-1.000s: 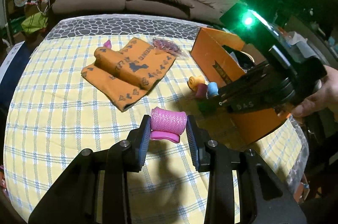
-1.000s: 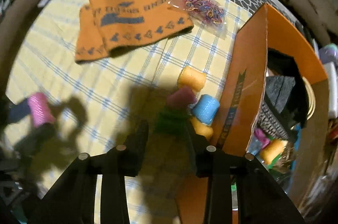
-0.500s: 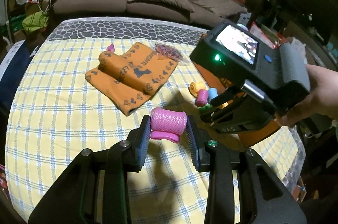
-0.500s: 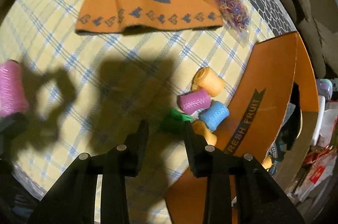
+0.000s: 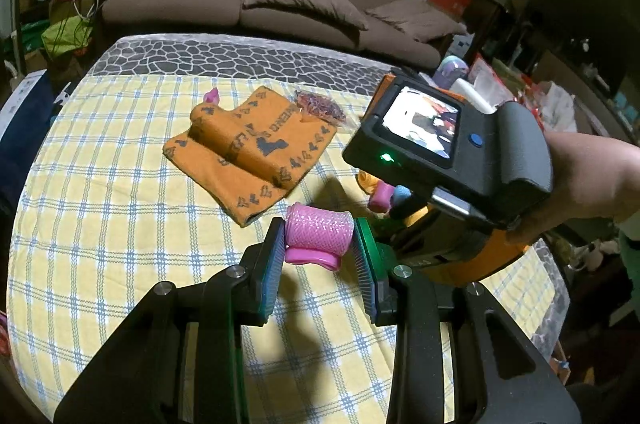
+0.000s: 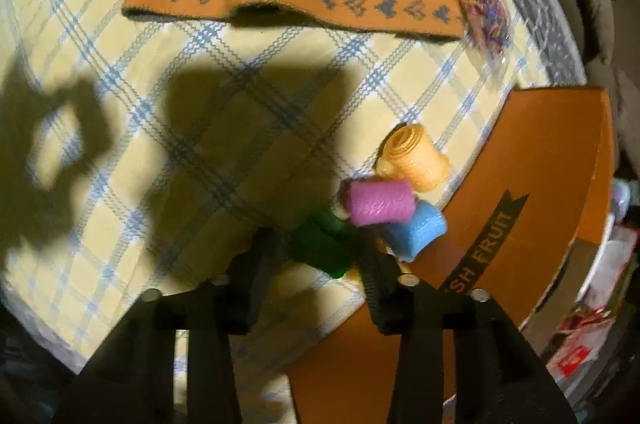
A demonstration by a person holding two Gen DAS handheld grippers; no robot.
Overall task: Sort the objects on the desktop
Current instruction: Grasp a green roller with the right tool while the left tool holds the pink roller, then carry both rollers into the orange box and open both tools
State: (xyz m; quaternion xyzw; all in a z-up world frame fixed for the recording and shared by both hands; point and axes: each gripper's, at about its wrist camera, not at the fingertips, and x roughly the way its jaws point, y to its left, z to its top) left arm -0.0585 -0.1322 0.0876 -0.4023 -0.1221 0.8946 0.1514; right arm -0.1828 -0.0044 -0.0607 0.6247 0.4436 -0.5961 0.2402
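Two hair rollers are gripped: a pink roller [image 5: 319, 229] is clamped between the left gripper [image 5: 320, 256] fingers above the checked table [image 5: 120, 224], and a green roller [image 6: 320, 248] is pinched by the right gripper [image 6: 316, 256] beside the orange box [image 6: 532, 192], touching loose purple [image 6: 380, 202] and blue [image 6: 416, 230] rollers.

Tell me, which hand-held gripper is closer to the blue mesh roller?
Right. The right hand-held gripper holds a green roller beside the blue mesh roller; the left hand-held gripper is farther off.
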